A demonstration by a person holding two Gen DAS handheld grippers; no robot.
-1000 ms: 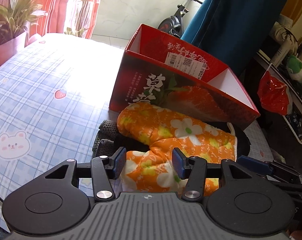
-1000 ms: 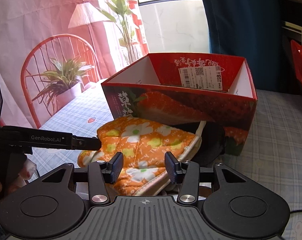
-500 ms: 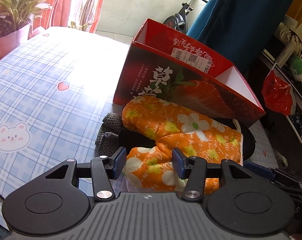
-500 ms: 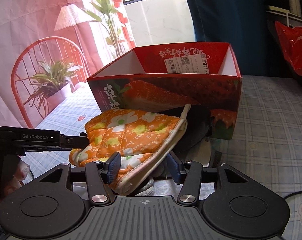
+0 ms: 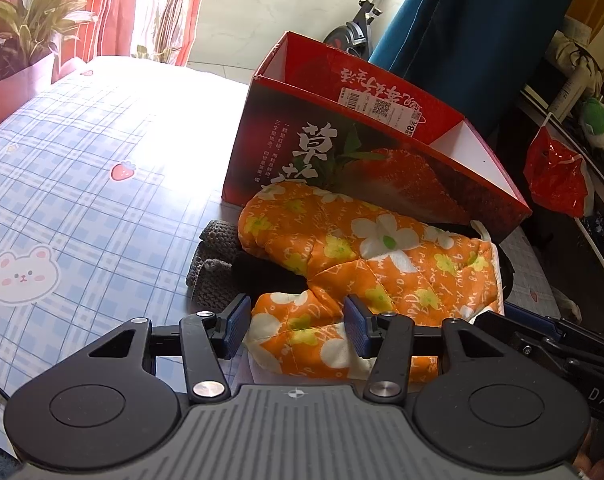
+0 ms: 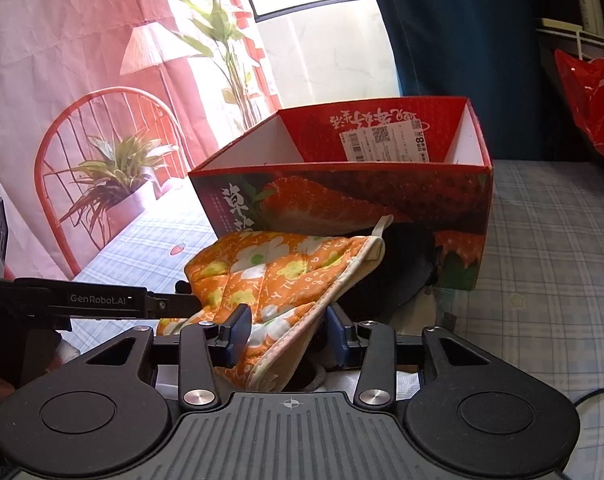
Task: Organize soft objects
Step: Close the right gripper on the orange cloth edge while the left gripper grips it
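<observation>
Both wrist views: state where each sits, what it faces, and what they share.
Left wrist: on the left hand-held gripper, facing the orange mitt and red box; the right hand-held gripper shows at lower right.
Right wrist: on the right hand-held gripper, facing the same mitt and box; the left hand-held gripper reaches in from the left.
Shared: mitt, box, checked tablecloth.

Each claw is matte black: a ribbed grey-black plate with a small crosshair mark, two round discs beside it, silver screws on the finger links, and blue pads (image 5: 237, 324) on the fingertips. "GenRobot.AI" is printed in white on the left claw (image 6: 101, 300).
</observation>
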